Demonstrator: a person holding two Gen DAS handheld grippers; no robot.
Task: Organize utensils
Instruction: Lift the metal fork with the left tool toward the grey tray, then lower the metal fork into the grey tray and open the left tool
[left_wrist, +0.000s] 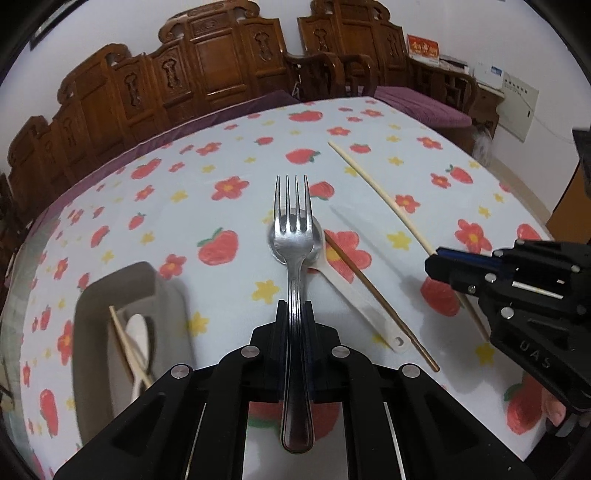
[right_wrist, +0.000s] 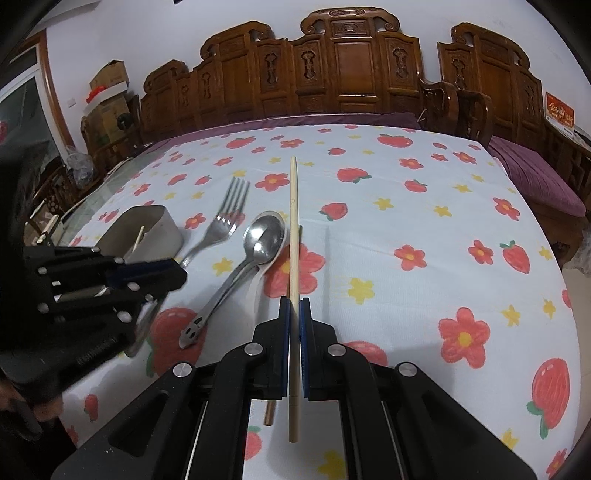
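Observation:
My left gripper (left_wrist: 295, 308) is shut on a steel fork (left_wrist: 293, 229) and holds it above the table, tines pointing away. My right gripper (right_wrist: 294, 304) is shut on a pale chopstick (right_wrist: 293, 229), also lifted; it shows in the left wrist view (left_wrist: 373, 184) too. A steel spoon (right_wrist: 255, 251) lies on a white spoon (left_wrist: 354, 299) on the tablecloth. A brown chopstick (left_wrist: 380, 302) lies beside them. A grey utensil holder (left_wrist: 122, 295) to the left holds a chopstick and a white spoon.
The table carries a white cloth (right_wrist: 424, 221) with red flowers and strawberries. Carved wooden chairs (right_wrist: 351, 74) with purple cushions stand along the far edge. Cardboard boxes (right_wrist: 107, 92) are stacked at the far left.

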